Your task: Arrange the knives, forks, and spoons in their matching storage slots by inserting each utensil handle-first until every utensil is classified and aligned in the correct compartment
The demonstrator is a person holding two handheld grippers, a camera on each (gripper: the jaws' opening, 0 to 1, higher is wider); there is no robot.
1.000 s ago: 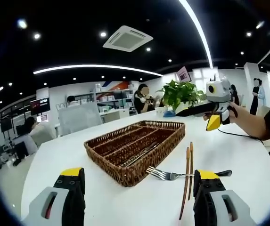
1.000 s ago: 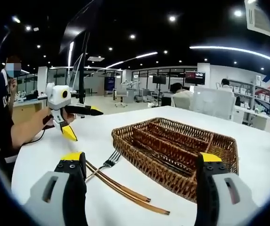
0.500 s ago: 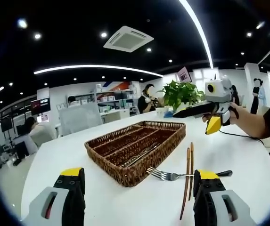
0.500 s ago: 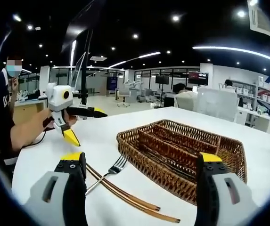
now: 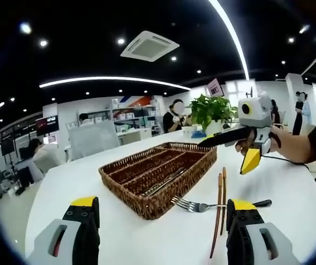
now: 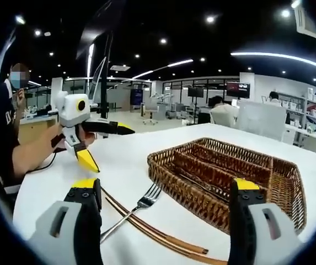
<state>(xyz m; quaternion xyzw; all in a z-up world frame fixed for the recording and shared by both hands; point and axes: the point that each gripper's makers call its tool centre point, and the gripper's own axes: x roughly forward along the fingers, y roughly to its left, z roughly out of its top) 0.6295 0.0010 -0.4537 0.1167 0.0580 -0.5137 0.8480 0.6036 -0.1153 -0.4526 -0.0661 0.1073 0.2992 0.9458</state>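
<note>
A brown wicker tray with long slots sits mid-table, and a metal utensil lies in one slot. In front of it a silver fork lies across a pair of brown chopsticks. My left gripper is open above the near table edge, nothing between its jaws. A hand holds the right gripper open in the air at the right. In the right gripper view, my right gripper is open and empty before the tray, fork and chopsticks. The left gripper hovers open at the left.
The table is white and round. A potted plant stands beyond the tray at the far edge. Several people and desks fill the office behind. A person's dark sleeve is at the left edge.
In the left gripper view the right gripper has come lower and nearer the tray. The right gripper view has moved slightly closer to the fork and chopsticks. The tableware has not moved.
</note>
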